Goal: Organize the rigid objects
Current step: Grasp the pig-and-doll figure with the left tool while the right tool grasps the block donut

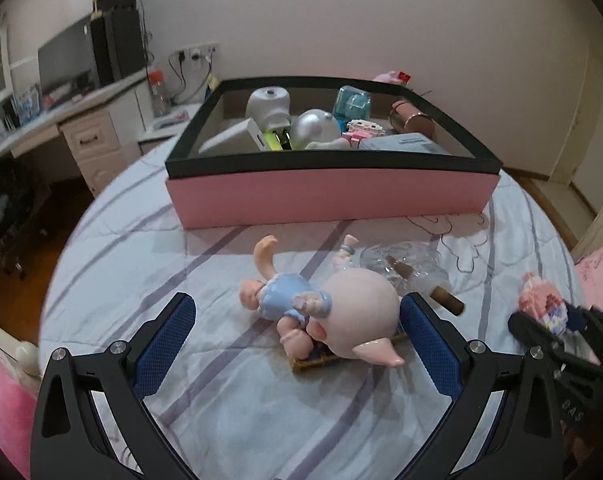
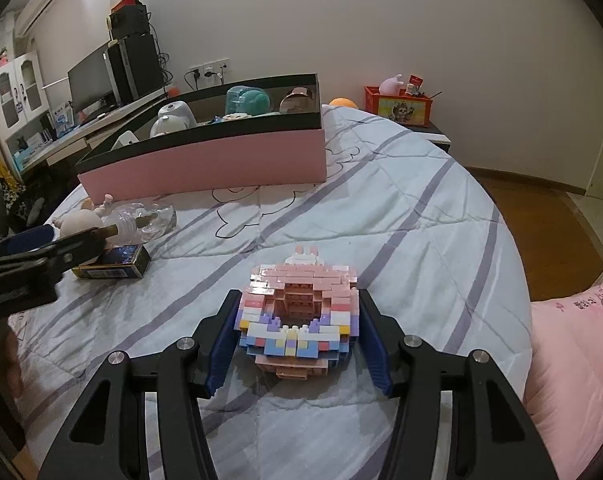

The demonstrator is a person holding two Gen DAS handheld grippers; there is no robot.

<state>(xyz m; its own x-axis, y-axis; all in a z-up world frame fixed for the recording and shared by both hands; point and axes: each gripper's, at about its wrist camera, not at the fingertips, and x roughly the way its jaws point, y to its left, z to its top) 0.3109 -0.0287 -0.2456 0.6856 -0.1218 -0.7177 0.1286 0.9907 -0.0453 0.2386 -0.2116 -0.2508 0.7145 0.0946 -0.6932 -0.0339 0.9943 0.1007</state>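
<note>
A pig figurine [image 1: 341, 304] in a blue dress lies on its side, its head over a small dark box [image 1: 313, 360]. My left gripper [image 1: 297, 306] is open, its blue pads [image 1: 169, 340] on either side of the figurine and not pressing it. Just past it lies a clear glass bottle [image 1: 405, 260] with a cork. My right gripper [image 2: 299, 320] is shut on a pastel brick model [image 2: 297, 312] low over the quilt. From the right wrist, the left gripper [image 2: 61, 236] shows at the left edge by the dark box [image 2: 113, 264]. The pink box [image 1: 329, 196] holds several objects.
The striped quilt [image 2: 401, 220] covers the bed. A pink pillow [image 2: 573, 340] lies at the right edge. A desk with a monitor [image 2: 89, 80] stands beyond the pink box [image 2: 205, 168], and a red crate [image 2: 397, 108] sits on a nightstand behind the bed.
</note>
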